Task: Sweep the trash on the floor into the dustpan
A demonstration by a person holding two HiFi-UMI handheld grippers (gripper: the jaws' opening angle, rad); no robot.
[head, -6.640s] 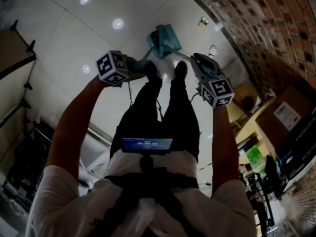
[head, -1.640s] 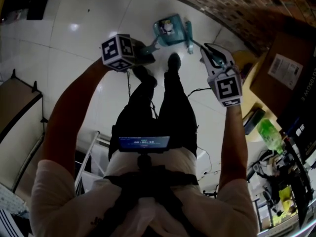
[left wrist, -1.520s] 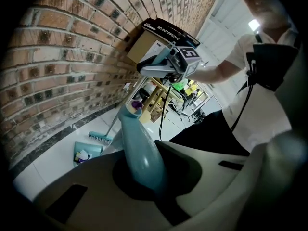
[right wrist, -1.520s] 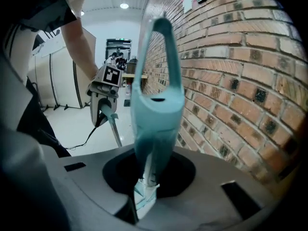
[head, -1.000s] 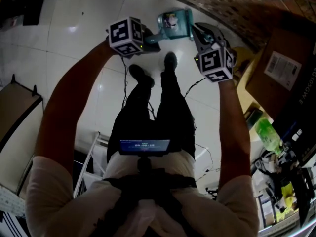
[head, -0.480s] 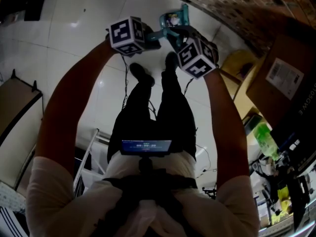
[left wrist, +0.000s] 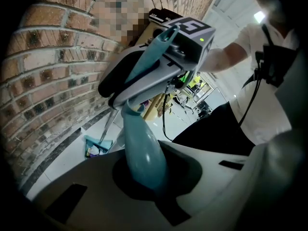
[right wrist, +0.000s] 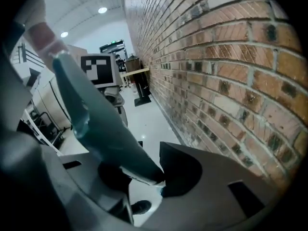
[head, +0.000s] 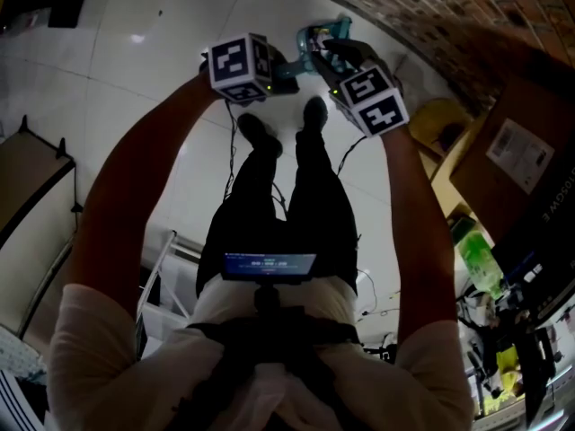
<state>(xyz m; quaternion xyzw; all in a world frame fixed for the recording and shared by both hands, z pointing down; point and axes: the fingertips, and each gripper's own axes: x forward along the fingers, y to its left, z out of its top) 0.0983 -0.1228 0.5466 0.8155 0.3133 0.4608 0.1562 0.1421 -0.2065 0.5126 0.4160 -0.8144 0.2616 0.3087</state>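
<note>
WALL: red-brown brick wall (right wrist: pixel 216 57) looming close, pale mortar lines | FLOOR: glossy white tile floor (head: pixel 126 124), thin grout seams, a lamp glare (head: pixel 137 38) shining off it | CEILING: round ceiling lights (right wrist: pixel 101 10) burning | FURNITURE: cardboard box (head: pixel 517 151) near the brick, brown board on a dark frame (head: pixel 25 200) at the opposite edge

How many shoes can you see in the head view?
2: the left shoe on the white floor, the right shoe beside it, slightly further forward. Neither is hidden.
</note>
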